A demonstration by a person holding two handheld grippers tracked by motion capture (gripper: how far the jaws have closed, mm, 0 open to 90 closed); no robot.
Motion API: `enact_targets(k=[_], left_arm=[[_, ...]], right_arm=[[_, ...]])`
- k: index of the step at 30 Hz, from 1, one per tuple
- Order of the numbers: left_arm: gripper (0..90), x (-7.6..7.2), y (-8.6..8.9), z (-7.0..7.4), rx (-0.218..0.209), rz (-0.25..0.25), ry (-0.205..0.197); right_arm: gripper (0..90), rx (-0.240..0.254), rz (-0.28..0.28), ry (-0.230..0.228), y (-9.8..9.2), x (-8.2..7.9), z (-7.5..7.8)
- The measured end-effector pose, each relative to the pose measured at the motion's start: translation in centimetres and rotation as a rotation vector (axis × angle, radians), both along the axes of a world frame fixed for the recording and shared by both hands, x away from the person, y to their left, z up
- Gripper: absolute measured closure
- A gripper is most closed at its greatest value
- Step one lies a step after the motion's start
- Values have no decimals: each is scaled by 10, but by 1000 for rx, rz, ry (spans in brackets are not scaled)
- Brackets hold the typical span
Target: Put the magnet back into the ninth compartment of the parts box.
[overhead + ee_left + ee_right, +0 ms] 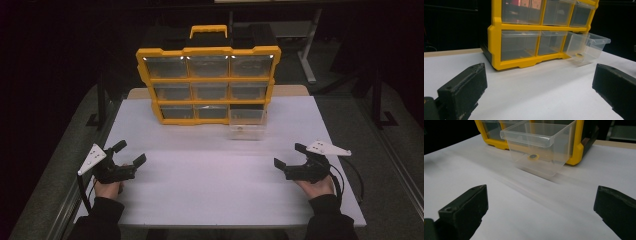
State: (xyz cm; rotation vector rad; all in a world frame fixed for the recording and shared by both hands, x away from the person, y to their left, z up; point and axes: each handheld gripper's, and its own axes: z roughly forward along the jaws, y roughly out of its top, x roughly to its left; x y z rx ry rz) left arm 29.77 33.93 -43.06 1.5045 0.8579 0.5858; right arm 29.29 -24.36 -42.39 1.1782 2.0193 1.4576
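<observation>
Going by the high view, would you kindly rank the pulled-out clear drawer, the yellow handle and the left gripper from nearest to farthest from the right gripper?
1. Clear drawer: pulled out at the organiser's bottom right, ahead and to the left of the right gripper.
2. Left gripper: across the table, near the left edge.
3. Yellow handle: atop the organiser, at the far side.

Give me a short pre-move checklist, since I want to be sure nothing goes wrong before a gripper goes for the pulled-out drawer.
1. Right gripper open: ok, its jaws stand wide apart.
2. Left gripper open and out of the way: ok, it sits at the near left of the table.
3. Clear drawer pulled out of the yellow organiser, bottom right slot: ok.
4. Small round part lying in the drawer: ok.
5. Path from right gripper to drawer free: ok, bare table between.
6. Drawer seated on its slot or about to tip: cannot tell.
</observation>
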Motion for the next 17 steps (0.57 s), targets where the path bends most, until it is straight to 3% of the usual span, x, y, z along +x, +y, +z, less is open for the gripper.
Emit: enact_targets(k=[6,11,17], left_arm=[[0,0,-1,0,0,0,1],[0,0,0,0,0,0,2],[0,0,-1,0,0,1,1]], right_arm=[[0,18,-9,-31,-7,-10,-4],[0,63,-34,-76,-17,-20,-8],[0,72,-39,-89,-18,-21,-7]])
